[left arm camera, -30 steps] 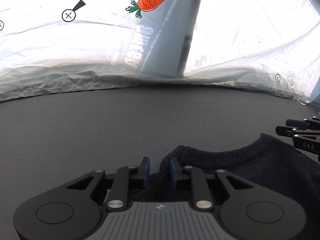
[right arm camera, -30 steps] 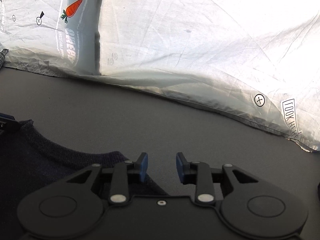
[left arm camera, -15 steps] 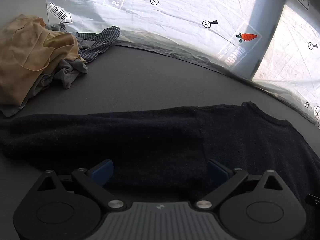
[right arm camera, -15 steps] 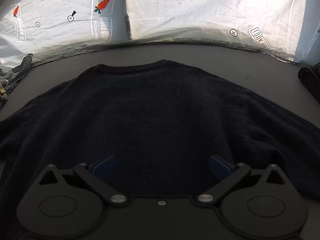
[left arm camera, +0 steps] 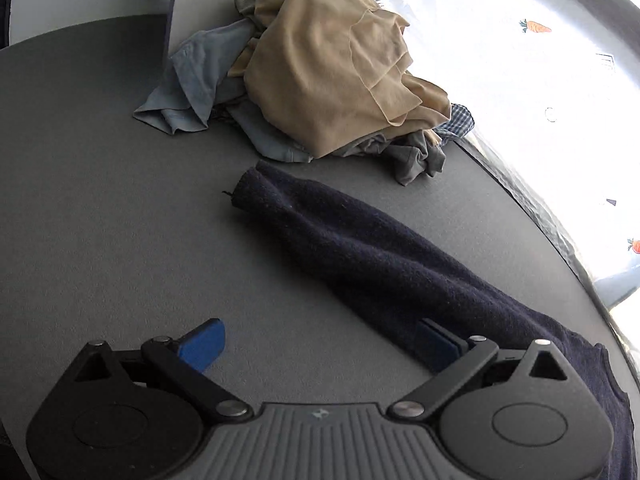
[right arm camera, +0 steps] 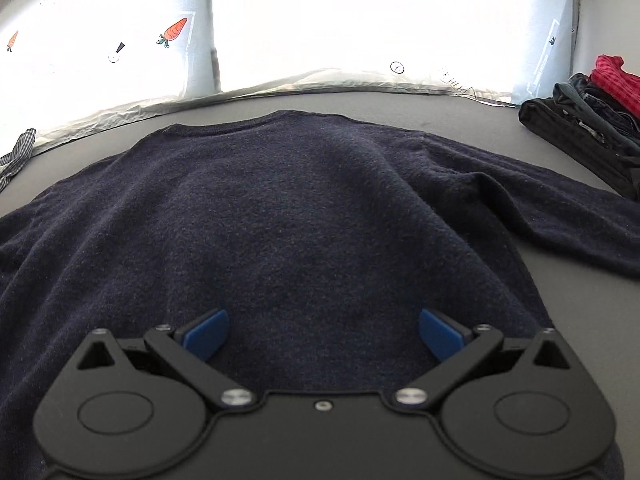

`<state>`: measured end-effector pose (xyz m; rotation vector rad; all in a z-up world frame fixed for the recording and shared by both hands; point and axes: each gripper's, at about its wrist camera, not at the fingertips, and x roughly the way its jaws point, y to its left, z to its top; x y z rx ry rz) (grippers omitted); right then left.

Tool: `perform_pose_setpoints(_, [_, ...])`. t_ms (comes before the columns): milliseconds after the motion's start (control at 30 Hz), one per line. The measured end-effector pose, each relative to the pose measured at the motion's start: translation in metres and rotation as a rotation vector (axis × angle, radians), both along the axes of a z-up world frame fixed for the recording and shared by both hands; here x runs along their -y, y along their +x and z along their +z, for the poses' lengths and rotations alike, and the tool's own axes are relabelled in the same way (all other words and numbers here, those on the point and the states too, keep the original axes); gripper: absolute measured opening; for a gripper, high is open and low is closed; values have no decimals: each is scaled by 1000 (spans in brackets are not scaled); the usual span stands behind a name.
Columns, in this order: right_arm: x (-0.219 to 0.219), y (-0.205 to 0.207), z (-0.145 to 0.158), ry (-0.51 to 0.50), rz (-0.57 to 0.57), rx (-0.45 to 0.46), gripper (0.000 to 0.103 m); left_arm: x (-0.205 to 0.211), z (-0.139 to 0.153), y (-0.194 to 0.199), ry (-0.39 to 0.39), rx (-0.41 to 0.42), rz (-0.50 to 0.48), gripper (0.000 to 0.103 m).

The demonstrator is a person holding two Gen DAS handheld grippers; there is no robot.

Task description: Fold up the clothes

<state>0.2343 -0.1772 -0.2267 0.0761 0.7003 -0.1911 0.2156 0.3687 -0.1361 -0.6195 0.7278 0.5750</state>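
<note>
Left wrist view: we saw the left gripper (left arm camera: 320, 344) with fingers spread wide and empty, having just opened, one fingertip (left arm camera: 436, 344) over the near edge of the dark sweater (left arm camera: 384, 264), whose sleeve stretched across the grey table (left arm camera: 100, 200) toward the heap of unfolded clothes (left arm camera: 320, 68). Risk, we judged: a grab at that sleeve could pinch one layer only and drag the body askew, or push the cuff into the heap. Right wrist view: the right gripper (right arm camera: 322, 334) also stood wide and empty over the sweater body, spread flat, collar far; its right sleeve ran close to the folded stack (right arm camera: 588, 116), and a careless fold could knock it. No containers were seen.
</note>
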Motion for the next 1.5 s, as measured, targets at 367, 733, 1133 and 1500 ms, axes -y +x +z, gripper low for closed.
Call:
perform_pose_setpoints(367, [0,0,-3,-8,-7,28,103,-61,-18,42,-3,29,52,87])
perform_pose_setpoints(733, [-1,1,-4,-9,-22,28,103,-36,-16,97,13,65,-103,7])
perform_pose_setpoints(1133, [0,1,-4,-3,-23,30,103,87,22,136,-172,237,-552,6])
perform_pose_setpoints(1500, [4,9,2,19,-19,-24,103,157,-2,135,-245,60,-831,61])
